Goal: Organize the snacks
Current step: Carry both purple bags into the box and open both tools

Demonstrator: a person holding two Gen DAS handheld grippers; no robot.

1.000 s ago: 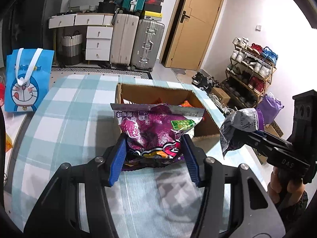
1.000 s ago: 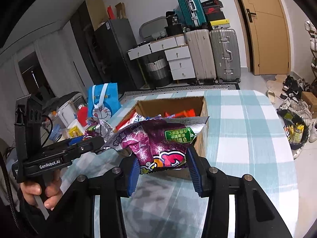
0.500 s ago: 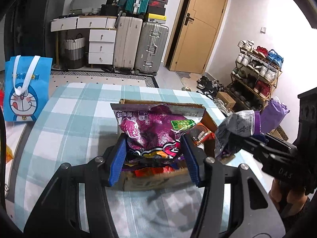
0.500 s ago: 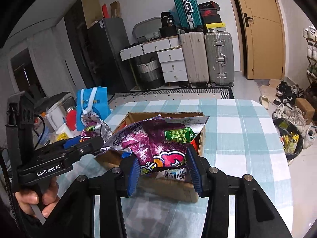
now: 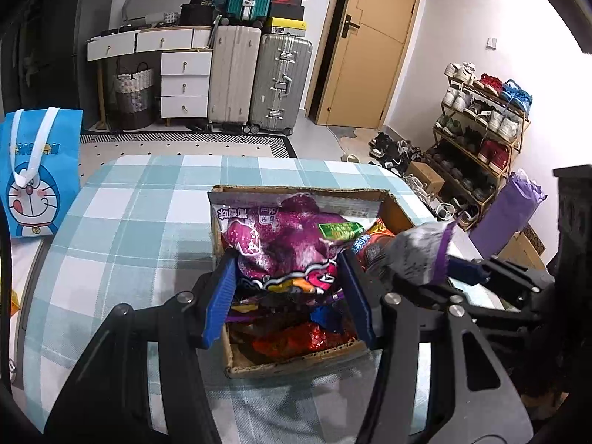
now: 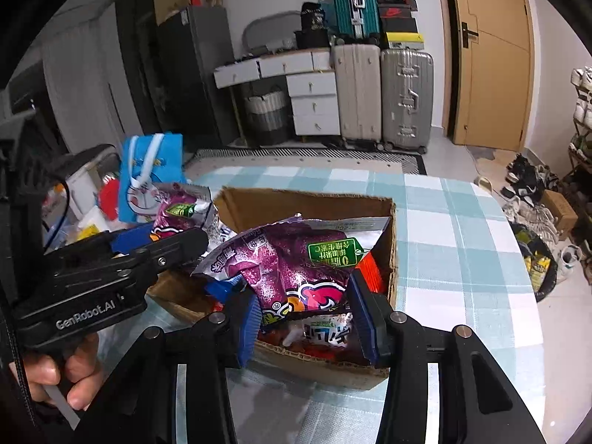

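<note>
Snacks fill the open cardboard box point(image 5: 307, 364) on the checked worktop point(image 5: 122, 229). Left to right in the left wrist view: a blue cartoon bag point(image 5: 37, 170) stands off the worktop's edge; the left claw point(image 5: 286, 298) is clamped on a purple snack packet point(image 5: 285, 244) held over the box; just beside it the right claw point(image 5: 418, 273) grips a second purple packet point(image 6: 292, 262) at the box's right side, above the red wrappers point(image 5: 292, 338) inside.

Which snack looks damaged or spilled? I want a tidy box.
Nothing stands out. Each gripper holds an intact purple snack bag above the cardboard box, where other packets lie loosely heaped; none looks torn or spilled.
</note>
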